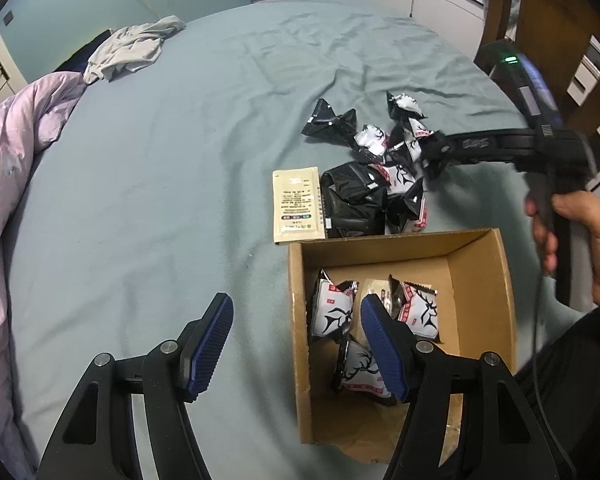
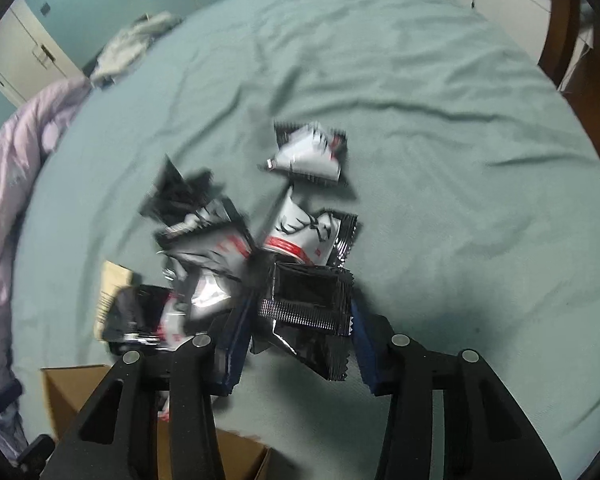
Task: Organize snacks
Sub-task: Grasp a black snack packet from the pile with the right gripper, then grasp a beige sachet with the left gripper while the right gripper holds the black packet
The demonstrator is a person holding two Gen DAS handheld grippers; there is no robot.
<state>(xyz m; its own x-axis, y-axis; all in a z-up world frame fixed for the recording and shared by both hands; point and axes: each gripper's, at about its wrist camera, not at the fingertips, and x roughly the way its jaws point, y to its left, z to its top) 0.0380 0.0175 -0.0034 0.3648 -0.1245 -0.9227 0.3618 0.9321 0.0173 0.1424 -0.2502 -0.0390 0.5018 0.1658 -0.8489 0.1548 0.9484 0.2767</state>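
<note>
teal bedsheet (image 1: 160, 184) covers the bed; a lilac duvet (image 1: 16, 168) is bunched at its left edge and a grey garment (image 1: 132, 46) lies far back. an open cardboard box (image 1: 496, 280) sits on the sheet, with three black-and-white deer-print snack packets (image 1: 332, 312) visible inside. the loose pile of packets (image 1: 380, 184) lies just beyond the box's far wall, a beige sachet (image 1: 298, 204) at its left edge. step in hand: picking from the pile. right tool (image 2: 298, 312) is clenching on a black foil packet (image 2: 308, 304), a pad against each side; the frame is blurred, so grip firmness is uncertain. the packet hangs with its long axis running away from the camera, serrated seam toward the lens. left tool (image 1: 296, 344) is released, empty, hovering at the box's left wall. next move, judged: lift clear of neighbouring packets, carry over the box, let go inside.
</note>
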